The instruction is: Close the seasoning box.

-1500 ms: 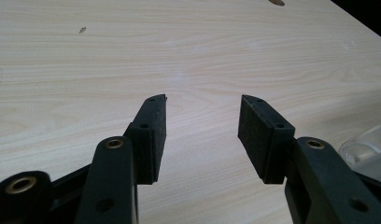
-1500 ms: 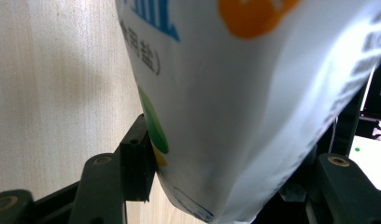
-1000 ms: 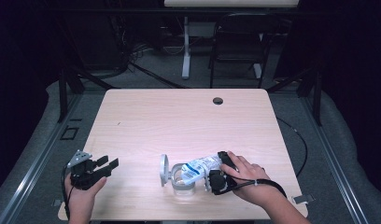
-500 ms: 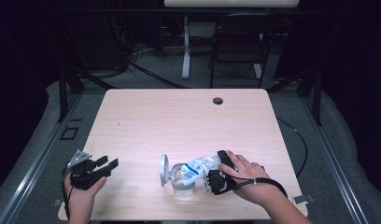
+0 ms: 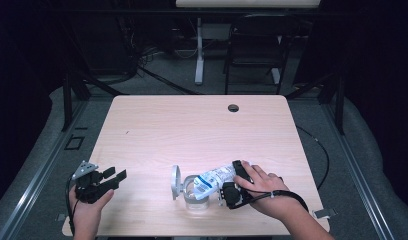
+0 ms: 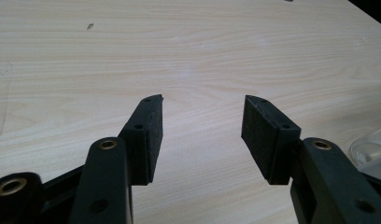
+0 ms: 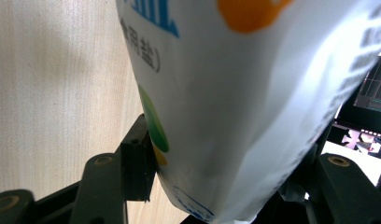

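The right tongs (image 5: 231, 181) are clamped on a white printed bag (image 5: 215, 176), one black pad pressed against each side of it; in the right gripper view the bag (image 7: 235, 93) sits squarely between the jaws, showing blue characters, a green and yellow patch near the left pad and an orange mark at the top. From the high view the bag is held at a tilt, its far end angled down over the mouth of a clear glass jar (image 5: 194, 192) that stands upright on the surface (image 5: 202, 125) near the front edge, slightly right of centre. The jar's hinged lid (image 5: 176, 181) stands open on its left side, upright and clear of the mouth. Whether the bag's end touches the jar's rim cannot be determined from these views. The person's right hand (image 5: 264, 187) grips the tool from the right, with a cable looping off behind the wrist. The left tongs (image 5: 111, 178) are spread wide and hold nothing; they rest low at the front left corner of the surface, well apart from the jar, with the grey three-cornered plate (image 5: 85, 168) on top. In the left gripper view the left tongs (image 6: 201, 126) show bare pale wood between the two pads, and a sliver of clear glass appears at the right edge. A small round grommet hole (image 5: 233, 107) sits near the far edge of the surface.
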{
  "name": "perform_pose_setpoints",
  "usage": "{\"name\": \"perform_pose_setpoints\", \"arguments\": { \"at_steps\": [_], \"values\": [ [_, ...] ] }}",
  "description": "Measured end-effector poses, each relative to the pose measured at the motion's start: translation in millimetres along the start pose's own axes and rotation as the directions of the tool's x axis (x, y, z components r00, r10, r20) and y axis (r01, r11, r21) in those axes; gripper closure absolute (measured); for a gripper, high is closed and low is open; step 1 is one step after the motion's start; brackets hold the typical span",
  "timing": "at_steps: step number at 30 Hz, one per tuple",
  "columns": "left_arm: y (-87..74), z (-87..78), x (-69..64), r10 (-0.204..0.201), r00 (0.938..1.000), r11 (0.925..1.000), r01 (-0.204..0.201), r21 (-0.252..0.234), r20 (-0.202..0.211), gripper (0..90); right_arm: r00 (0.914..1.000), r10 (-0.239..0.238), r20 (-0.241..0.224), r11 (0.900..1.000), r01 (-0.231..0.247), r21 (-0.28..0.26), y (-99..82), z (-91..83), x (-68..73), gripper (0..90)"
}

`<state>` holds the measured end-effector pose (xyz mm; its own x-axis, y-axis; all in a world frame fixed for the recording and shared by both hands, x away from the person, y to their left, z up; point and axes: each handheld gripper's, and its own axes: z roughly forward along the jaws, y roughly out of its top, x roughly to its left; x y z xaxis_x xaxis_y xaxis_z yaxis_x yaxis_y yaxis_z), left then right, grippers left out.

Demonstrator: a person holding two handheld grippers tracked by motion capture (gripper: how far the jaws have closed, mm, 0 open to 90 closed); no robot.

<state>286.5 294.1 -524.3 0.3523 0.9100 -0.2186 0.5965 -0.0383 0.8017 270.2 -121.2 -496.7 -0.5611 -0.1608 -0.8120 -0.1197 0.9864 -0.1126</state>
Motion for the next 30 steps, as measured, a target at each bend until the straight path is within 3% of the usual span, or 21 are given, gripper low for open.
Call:
{"name": "perform_pose_setpoints", "arguments": {
  "at_steps": [30],
  "values": [
    [0.1, 0.1, -0.3, 0.0, 1.0, 1.0, 0.0, -0.001, -0.002, 48.9, 0.998, -0.058, 0.025, 0.9983, 0.057, 0.013, 2.9, -1.1, -2.8, 42.4]
  ]
}}
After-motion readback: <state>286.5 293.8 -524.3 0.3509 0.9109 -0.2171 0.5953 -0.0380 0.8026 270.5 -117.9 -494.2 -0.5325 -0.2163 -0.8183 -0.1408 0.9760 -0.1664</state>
